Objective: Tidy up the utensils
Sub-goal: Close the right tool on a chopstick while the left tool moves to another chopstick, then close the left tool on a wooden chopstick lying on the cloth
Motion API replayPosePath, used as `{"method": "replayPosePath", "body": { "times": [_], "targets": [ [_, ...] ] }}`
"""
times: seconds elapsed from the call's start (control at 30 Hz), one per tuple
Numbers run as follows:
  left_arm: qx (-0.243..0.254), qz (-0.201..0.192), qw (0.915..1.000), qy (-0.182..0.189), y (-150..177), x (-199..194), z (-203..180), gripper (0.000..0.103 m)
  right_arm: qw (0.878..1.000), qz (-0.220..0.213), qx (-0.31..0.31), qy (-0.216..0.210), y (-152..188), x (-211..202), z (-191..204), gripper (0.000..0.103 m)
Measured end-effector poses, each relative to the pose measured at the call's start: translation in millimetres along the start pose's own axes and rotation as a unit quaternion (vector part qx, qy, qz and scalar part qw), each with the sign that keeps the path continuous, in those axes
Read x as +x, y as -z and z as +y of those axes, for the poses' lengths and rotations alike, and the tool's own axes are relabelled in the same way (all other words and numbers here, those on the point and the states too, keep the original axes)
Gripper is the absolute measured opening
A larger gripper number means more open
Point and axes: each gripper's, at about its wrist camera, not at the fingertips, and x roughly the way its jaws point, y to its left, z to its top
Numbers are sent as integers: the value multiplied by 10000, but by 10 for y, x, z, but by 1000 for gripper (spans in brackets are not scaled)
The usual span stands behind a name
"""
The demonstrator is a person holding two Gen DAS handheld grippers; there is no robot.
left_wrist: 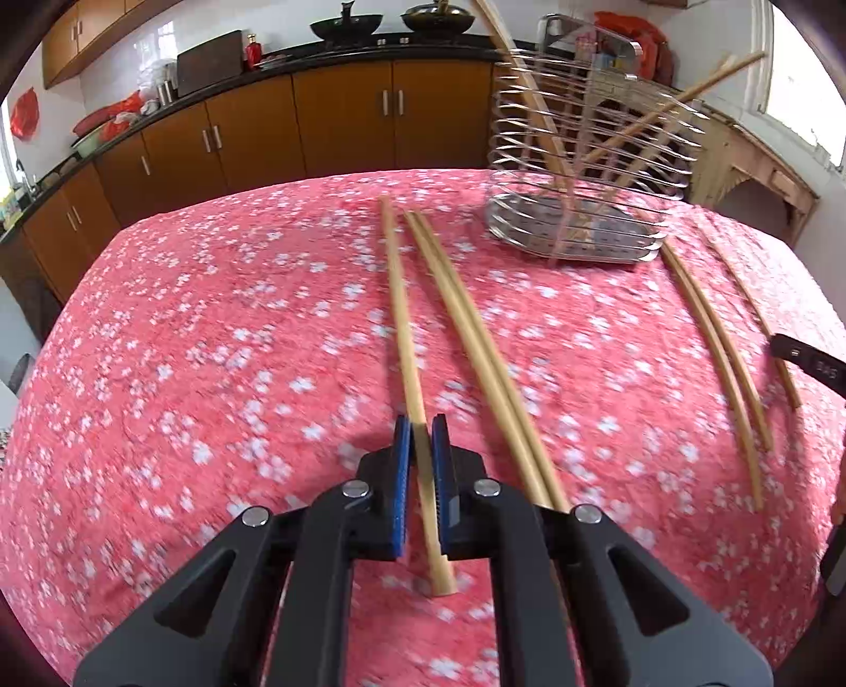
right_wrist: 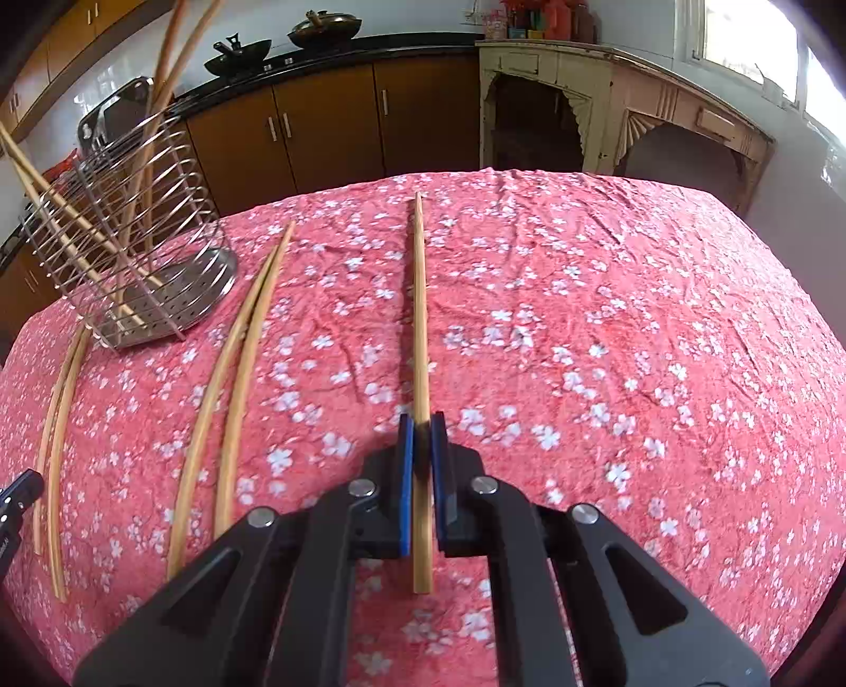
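Observation:
My left gripper point(left_wrist: 421, 426) is shut on a single wooden chopstick point(left_wrist: 397, 296) that runs away from me along the pink flowered tablecloth point(left_wrist: 211, 343). A pair of chopsticks point(left_wrist: 465, 327) lies just right of it. Further right lie another pair point(left_wrist: 711, 338) and a single one point(left_wrist: 753, 301). A wire utensil holder point(left_wrist: 581, 174) stands at the far right with several chopsticks leaning in it. My right gripper point(right_wrist: 422, 423) is shut on a lone chopstick point(right_wrist: 420, 296). To its left lie two pairs point(right_wrist: 238, 370), point(right_wrist: 58, 423), and the holder point(right_wrist: 132, 227) beyond them.
The table's far edge point(left_wrist: 317, 182) drops toward brown cabinets point(left_wrist: 343, 116) under a dark counter with woks point(left_wrist: 346, 24). A cream wooden sideboard point(right_wrist: 608, 90) stands behind the table on the right. The right gripper's tip point(left_wrist: 803, 362) shows at the left view's right edge.

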Motion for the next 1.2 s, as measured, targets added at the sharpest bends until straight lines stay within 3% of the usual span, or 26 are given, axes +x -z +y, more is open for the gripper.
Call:
{"method": "replayPosePath", "body": {
  "times": [0.13, 0.27, 0.33, 0.67, 1.07, 1.13, 1.2],
  "targets": [
    [-187, 4, 9993, -315, -189, 137, 348, 7, 9998, -42, 160, 147, -147, 91, -198, 8],
    [-206, -76, 9992, -328, -287, 237, 614, 7, 9994, -129, 230, 246, -181, 132, -343, 8],
    [-371, -97, 9992, -125, -286, 246, 692, 7, 9993, -162, 228, 237, -182, 137, -385, 8],
    [-333, -100, 9994, 9, -304, 316, 753, 18, 9993, -158, 202, 273, -113, 89, -276, 8],
    [-391, -121, 9990, 204, -298, 235, 721, 24, 9993, -154, 195, 270, -105, 84, -287, 9],
    [-313, -88, 9995, 62, -283, 227, 713, 24, 9993, -149, 51, 349, -92, 71, -257, 11],
    [-169, -65, 9998, -84, -226, 181, 695, 32, 9987, -148, -82, 482, -39, 35, -225, 16]
  ]
}}
